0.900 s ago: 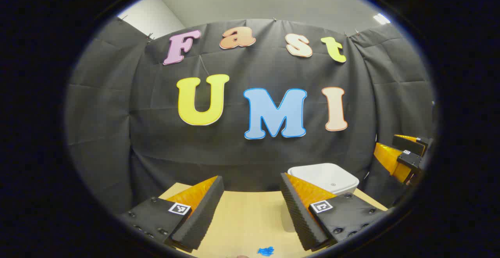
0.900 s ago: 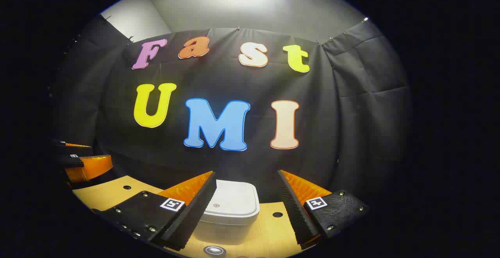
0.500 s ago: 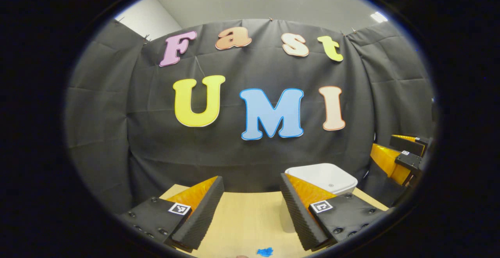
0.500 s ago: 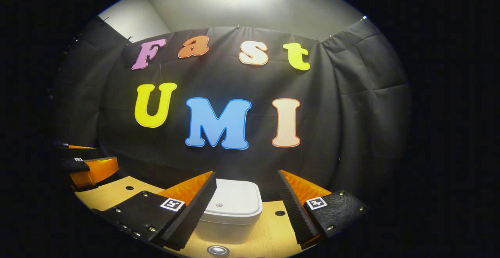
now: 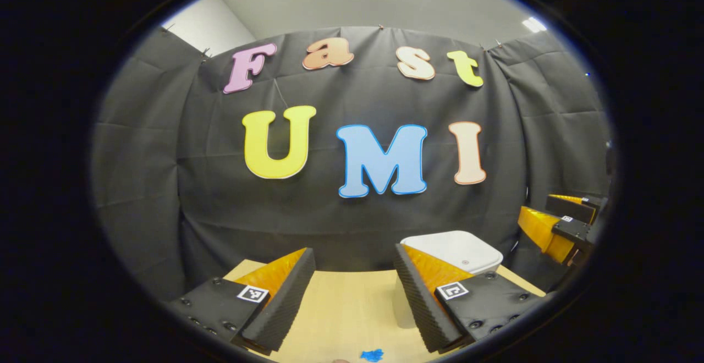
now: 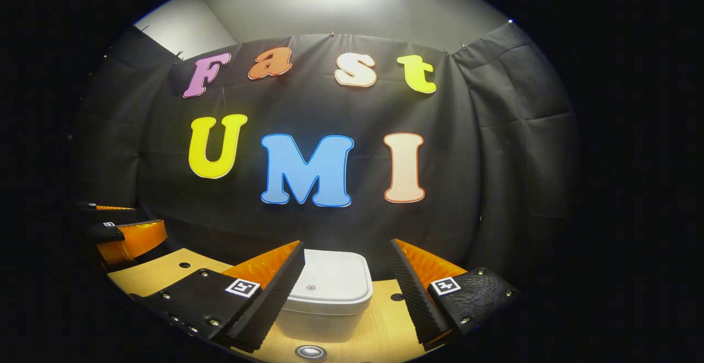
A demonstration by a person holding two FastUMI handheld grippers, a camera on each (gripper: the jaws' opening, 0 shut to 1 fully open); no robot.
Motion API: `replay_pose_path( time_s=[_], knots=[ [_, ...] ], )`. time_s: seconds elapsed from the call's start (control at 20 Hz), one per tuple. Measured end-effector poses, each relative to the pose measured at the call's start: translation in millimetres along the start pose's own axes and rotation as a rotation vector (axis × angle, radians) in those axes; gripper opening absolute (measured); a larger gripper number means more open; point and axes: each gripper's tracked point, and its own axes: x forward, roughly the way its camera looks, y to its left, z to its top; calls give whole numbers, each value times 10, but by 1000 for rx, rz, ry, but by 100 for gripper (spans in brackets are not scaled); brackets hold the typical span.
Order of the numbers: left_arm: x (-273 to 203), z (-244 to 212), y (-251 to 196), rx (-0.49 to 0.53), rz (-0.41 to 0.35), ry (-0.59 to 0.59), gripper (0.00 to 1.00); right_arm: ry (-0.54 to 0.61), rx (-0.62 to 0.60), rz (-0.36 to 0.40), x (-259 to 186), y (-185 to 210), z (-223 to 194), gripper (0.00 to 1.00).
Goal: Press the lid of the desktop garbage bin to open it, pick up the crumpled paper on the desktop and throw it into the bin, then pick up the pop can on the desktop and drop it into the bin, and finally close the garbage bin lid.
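Right gripper (image 6: 346,289): fingers spread apart, holding nothing, raised above the table's (image 6: 165,270) near edge.
Left gripper (image 5: 355,297): fingers also apart and empty; a small blue scrap (image 5: 372,355) lies on the table at the near edge.
Bin (image 6: 325,294): stands toward the far edge, lid closed, straight ahead between the right fingers; in the left gripper view it sits off to the right.
Next move, judged: the right gripper is nearer in line, so it would go forward and down onto the lid.
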Motion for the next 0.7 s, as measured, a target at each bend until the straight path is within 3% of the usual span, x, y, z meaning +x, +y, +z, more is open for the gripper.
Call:
replay_pose_path(
  time_s=[0.2,0.3,0.4,0.45,0.6,0.65,0.7],
  knots=[
    [-25,20,-25,1,0,-3,94,6,6,10,0,25,-11,97],
    [-46,13,-28,0,0,-1,96,12,11,14,6,33,-28,89],
    [-56,13,-46,-3,0,-1,96,23,14,15,11,36,-49,92],
    [-50,24,-41,-3,1,-1,96,29,17,23,16,54,-58,82],
    [-60,21,-18,0,4,-4,96,43,19,40,43,88,-97,67],
    [-57,33,-6,1,5,-4,96,46,20,43,41,90,-102,70],
    [-55,33,-8,2,5,-5,94,52,23,53,53,117,-124,60]
  ],
)
